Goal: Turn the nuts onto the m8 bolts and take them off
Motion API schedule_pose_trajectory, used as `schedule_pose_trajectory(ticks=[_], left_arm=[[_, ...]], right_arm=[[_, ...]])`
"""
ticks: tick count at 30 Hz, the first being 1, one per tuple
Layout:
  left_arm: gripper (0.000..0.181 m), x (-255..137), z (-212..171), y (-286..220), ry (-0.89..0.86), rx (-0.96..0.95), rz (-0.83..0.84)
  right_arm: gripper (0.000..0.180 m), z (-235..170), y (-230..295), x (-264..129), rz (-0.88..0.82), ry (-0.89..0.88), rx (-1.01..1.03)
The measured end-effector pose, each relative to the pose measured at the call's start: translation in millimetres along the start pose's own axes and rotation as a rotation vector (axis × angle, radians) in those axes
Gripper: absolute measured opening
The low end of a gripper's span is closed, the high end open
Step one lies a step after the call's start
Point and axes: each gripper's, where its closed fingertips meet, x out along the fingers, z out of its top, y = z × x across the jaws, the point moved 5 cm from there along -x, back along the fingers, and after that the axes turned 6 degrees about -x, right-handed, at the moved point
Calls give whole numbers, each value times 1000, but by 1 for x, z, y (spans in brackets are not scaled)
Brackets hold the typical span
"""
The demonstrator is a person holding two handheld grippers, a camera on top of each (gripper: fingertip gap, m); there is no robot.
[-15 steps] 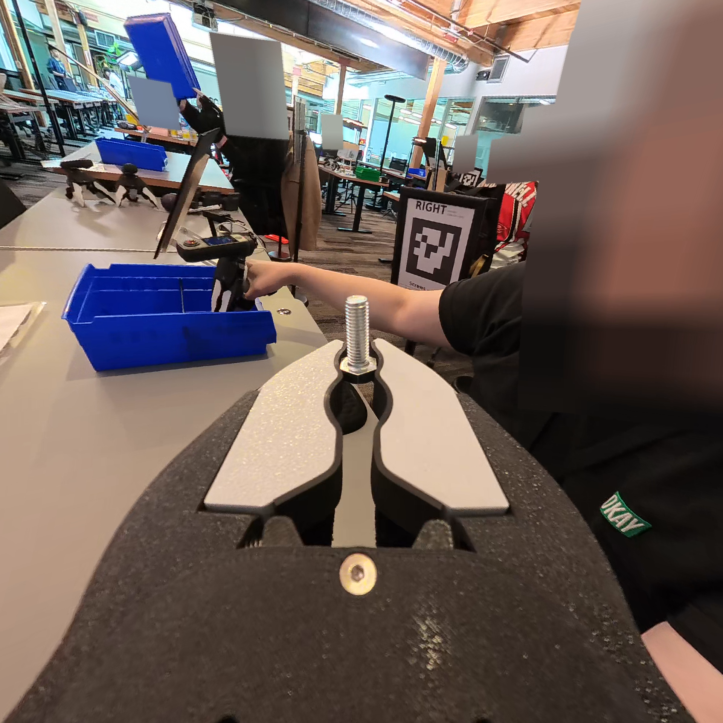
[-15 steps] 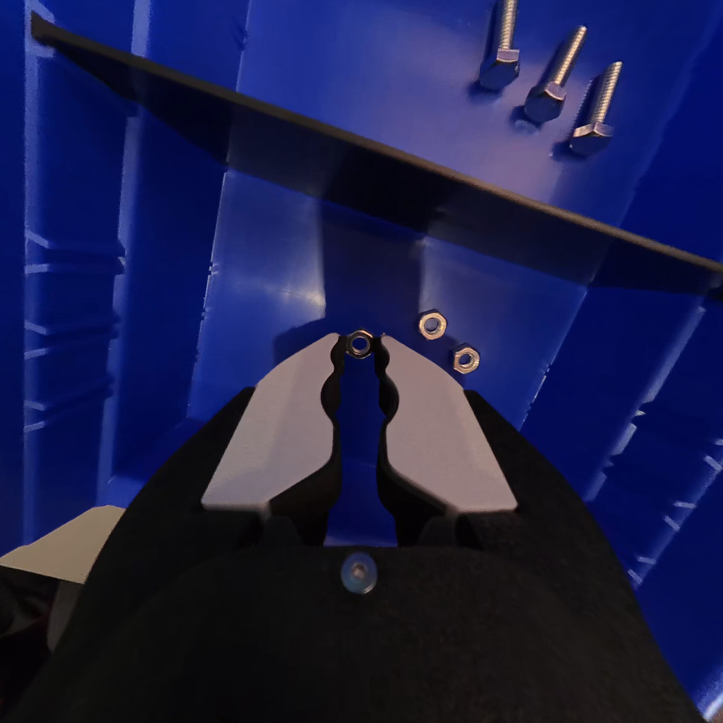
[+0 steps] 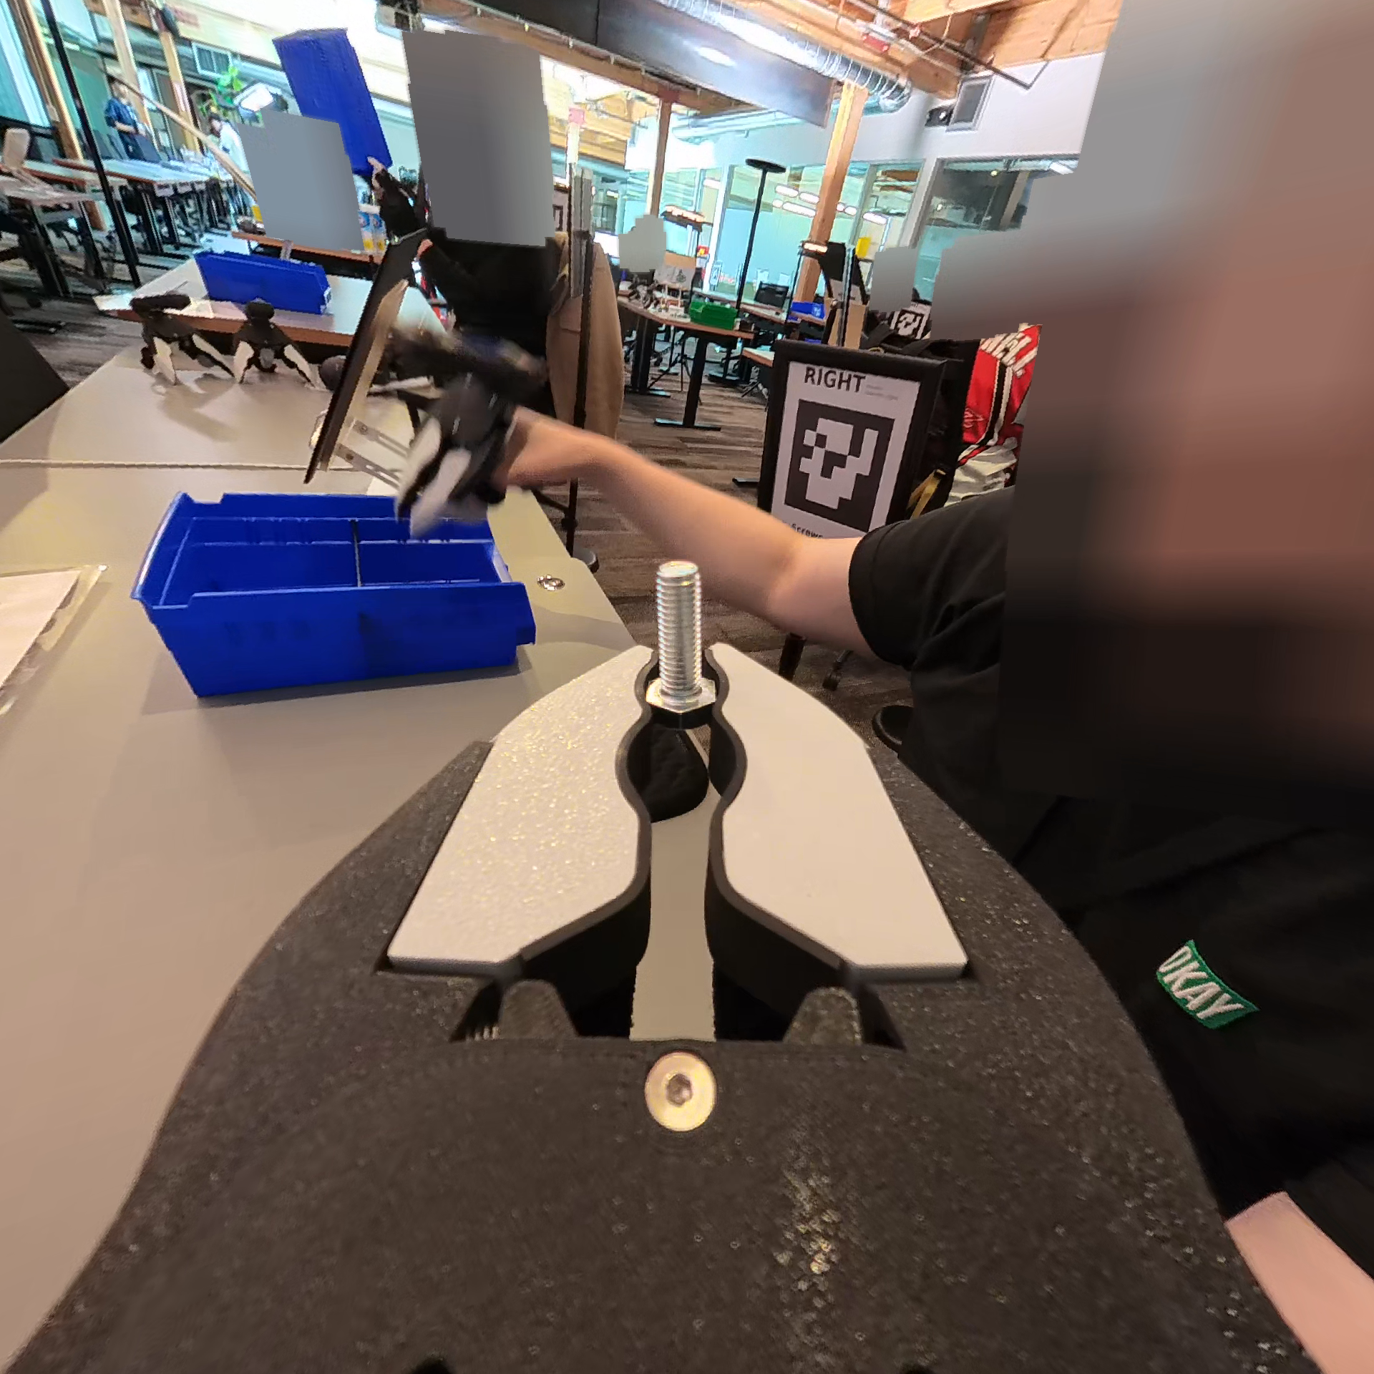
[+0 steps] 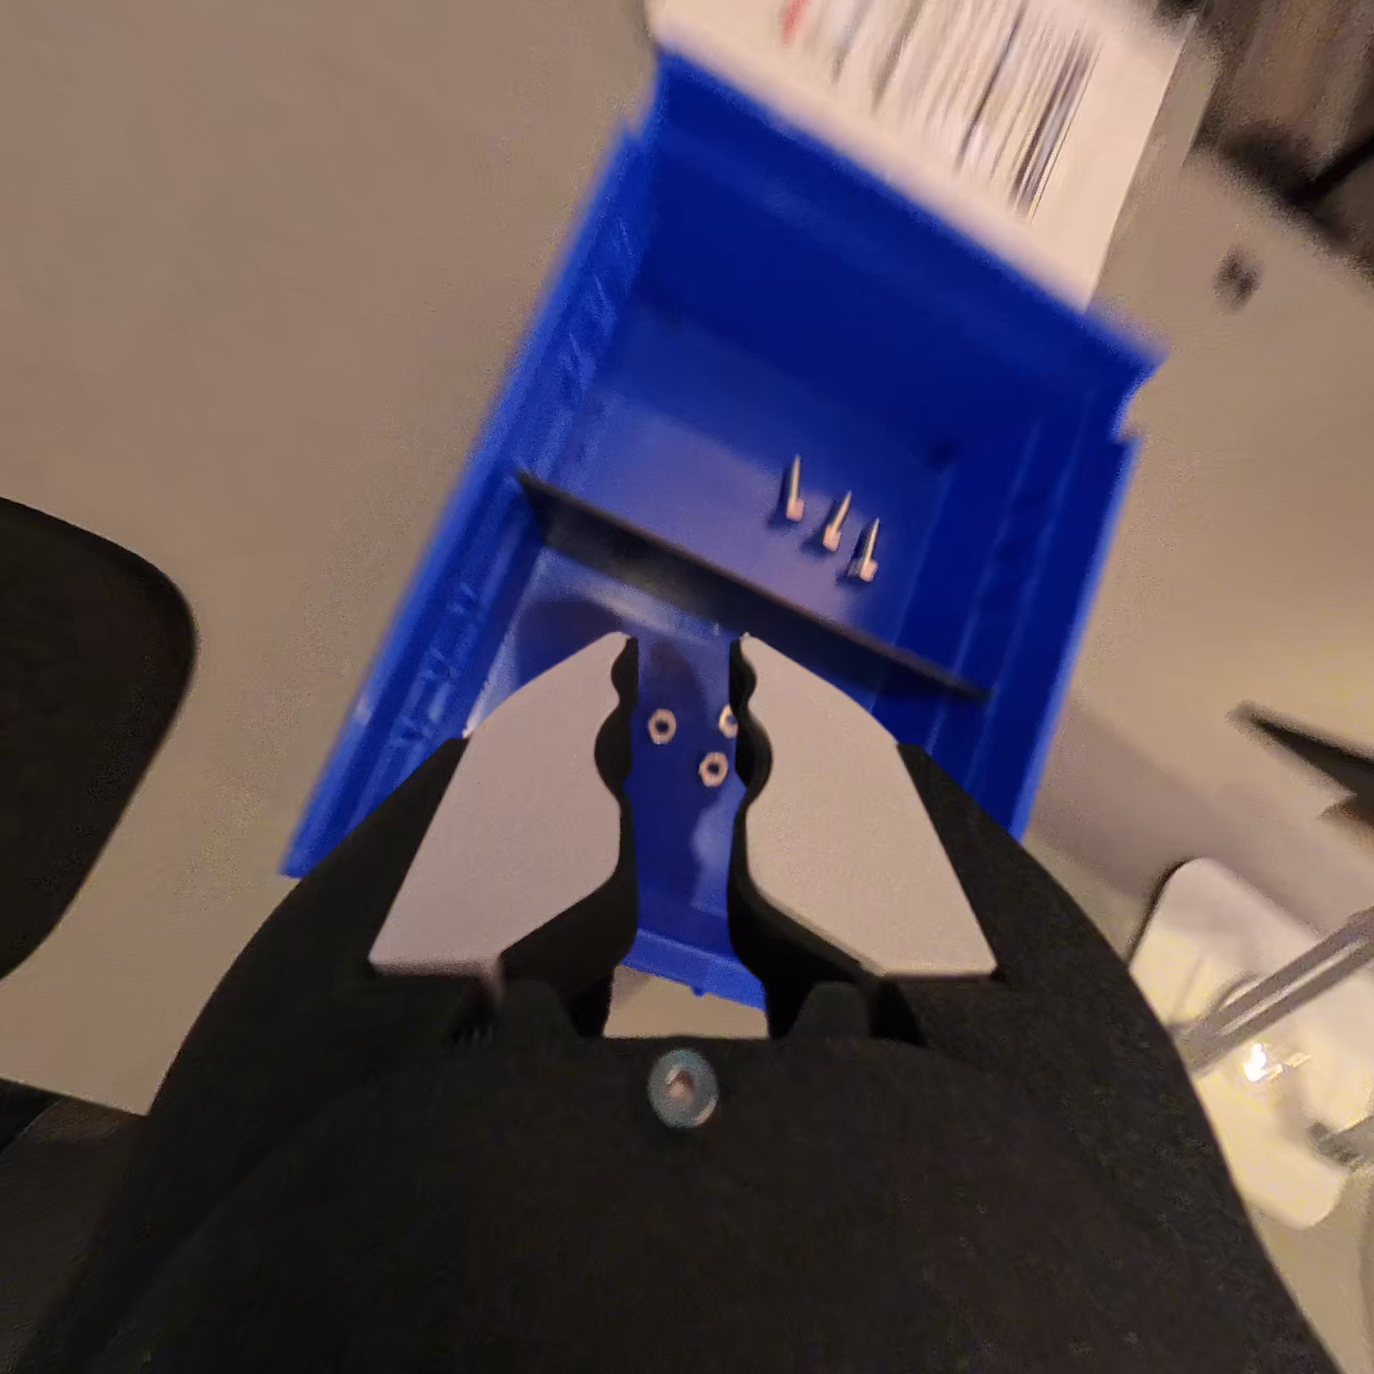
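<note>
My right gripper let go of a nut and came up out of the bin.

My left gripper [image 3: 678,695] squeezes a bolt [image 3: 678,632] by its head, thread up, bare. My right gripper [image 4: 684,647] is wide and empty now, above the blue bin [image 4: 751,357]. Three nuts [image 4: 712,769] lie near its end wall; three more bolts [image 4: 831,524] wait past the divider [image 4: 743,587]. One bolt's done, I think.

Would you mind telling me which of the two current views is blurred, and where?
Left wrist view: sharp on the bolt in the left hand-held gripper; only the distant right hand-held gripper is motion-smeared. Right wrist view: blurred throughout, the blue bin, its bolts and nuts all soft.
</note>
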Motion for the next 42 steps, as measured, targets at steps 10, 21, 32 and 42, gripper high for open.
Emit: schedule_pose_trajectory(ticks=[10,21,32,42], left_arm=[[10,24,-7,12,44,-38,20],[10,41,-11,38,74,22,231],[10,38,-3,32,41,90,274],[10,38,-2,33,33,85,279]], right_arm=[[23,158,119,-133,242,-920,-481],[27,229,253,-111,626,-913,-742],[26,274,284,-76,801,-907,-421],[15,278,300,-64,883,-942,-376]])
